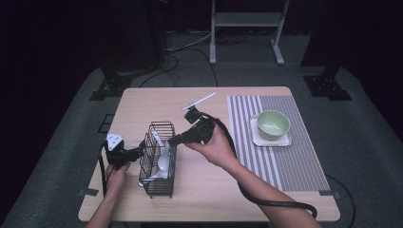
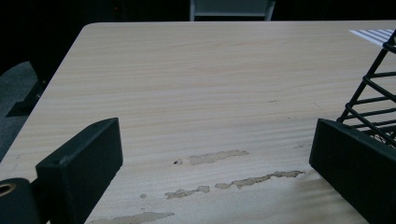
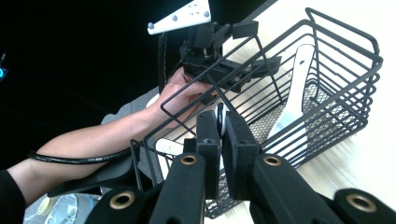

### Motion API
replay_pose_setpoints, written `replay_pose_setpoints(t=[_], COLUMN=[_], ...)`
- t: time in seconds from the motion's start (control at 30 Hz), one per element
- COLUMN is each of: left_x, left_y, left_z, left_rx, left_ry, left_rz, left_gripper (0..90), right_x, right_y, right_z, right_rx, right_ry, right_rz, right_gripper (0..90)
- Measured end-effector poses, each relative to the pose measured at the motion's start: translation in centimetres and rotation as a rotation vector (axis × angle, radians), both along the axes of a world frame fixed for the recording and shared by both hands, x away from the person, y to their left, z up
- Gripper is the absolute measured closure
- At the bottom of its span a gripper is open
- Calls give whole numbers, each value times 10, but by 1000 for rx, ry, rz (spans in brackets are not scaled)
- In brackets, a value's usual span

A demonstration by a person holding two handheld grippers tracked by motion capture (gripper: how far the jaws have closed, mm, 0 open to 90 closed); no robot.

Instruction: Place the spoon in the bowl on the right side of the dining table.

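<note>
— Basket first: where's the black wire basket [image 1: 158,161] sitting?

— On my light wooden table [image 1: 199,190], toward its left half and near the front edge, standing upright. To its right lies a grey-and-white striped placemat [image 1: 280,156], and on that a pale green bowl [image 1: 273,124] on a white square plate [image 1: 284,141].

— And your left gripper [image 1: 138,152]?

— I have it just at the basket's left side. In the left gripper view its jaws stand wide apart with nothing between them; the right-hand jaw is right against the basket's wire wall [image 2: 373,93], bare tabletop [image 2: 210,84] between the two.

— Right gripper [image 1: 172,141]?

— It reaches in over the basket's right rim. In the right gripper view the jaws are almost together, pinching the rim of something white and thin [image 3: 220,120]; I take it for a spoon but can't tell for sure.

— Anything inside?

— A white plastic spatula-like utensil [image 3: 294,93] leans along the basket, and from above I see a white spoon [image 1: 163,161] in there. Smallest thing: a white stick-like piece [image 1: 198,101] on the table behind my right hand [image 1: 216,147].
</note>
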State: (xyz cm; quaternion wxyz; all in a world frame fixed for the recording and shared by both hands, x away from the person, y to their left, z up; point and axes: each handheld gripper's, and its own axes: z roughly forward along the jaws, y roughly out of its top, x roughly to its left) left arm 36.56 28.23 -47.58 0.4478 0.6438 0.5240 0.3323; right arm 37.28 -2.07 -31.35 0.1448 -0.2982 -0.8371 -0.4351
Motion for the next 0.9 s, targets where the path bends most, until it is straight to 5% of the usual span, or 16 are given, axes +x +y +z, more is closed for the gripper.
replay_pose_setpoints(t=[0.9], left_x=[0], left_y=[0], left_z=[0], left_rx=[-2], left_ry=[-2], left_rz=[0], left_gripper=[16], right_x=[3], right_y=[-19], right_z=[16], right_rx=[129], right_ry=[51], right_rz=[-26], right_gripper=[856])
